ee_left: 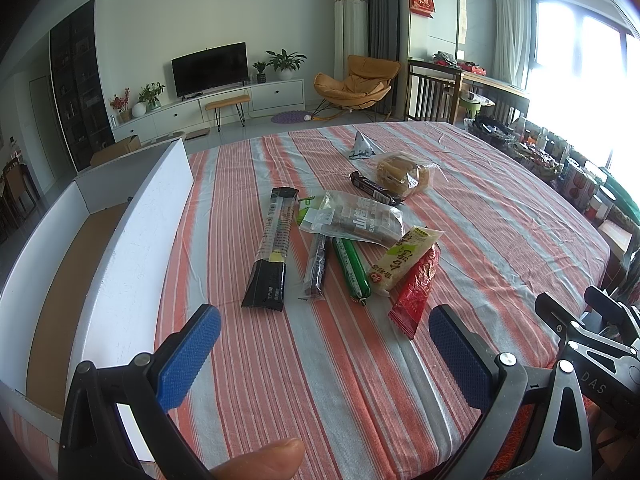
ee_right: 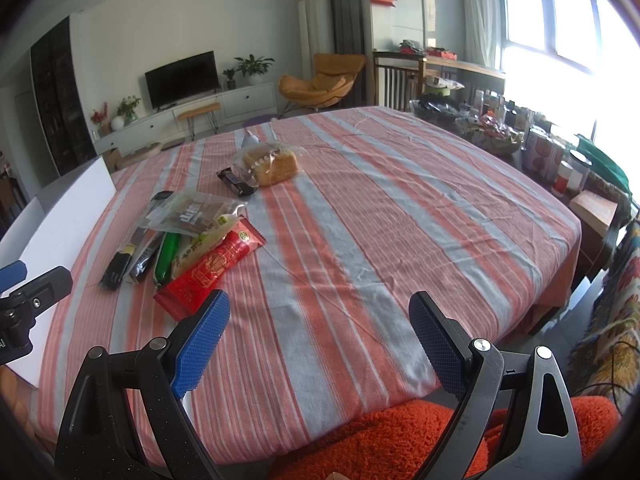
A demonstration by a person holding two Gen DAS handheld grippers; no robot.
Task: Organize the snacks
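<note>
Several wrapped snacks lie in a loose pile on the striped tablecloth [ee_left: 500,216]: a long black packet [ee_left: 272,250], a green sausage stick [ee_left: 352,266], a red packet [ee_left: 416,288], a yellow-white packet [ee_left: 404,258] and a clear bag of brown slices [ee_left: 356,218]. Farther off sit a bagged bread loaf [ee_left: 404,176], a dark chocolate bar [ee_left: 374,187] and a small grey cone packet [ee_left: 362,146]. My left gripper [ee_left: 324,350] hovers open just short of the pile. My right gripper [ee_right: 320,334] is open too, right of the red packet [ee_right: 210,270], with nothing between its fingers.
A white cardboard box [ee_left: 132,240] with a brown bottom stands open along the table's left side. Baskets, jars and bottles [ee_right: 516,136] crowd a side surface to the right. An orange fuzzy fabric [ee_right: 384,436] lies below the table's near edge. A thumb [ee_left: 264,460] shows under the left gripper.
</note>
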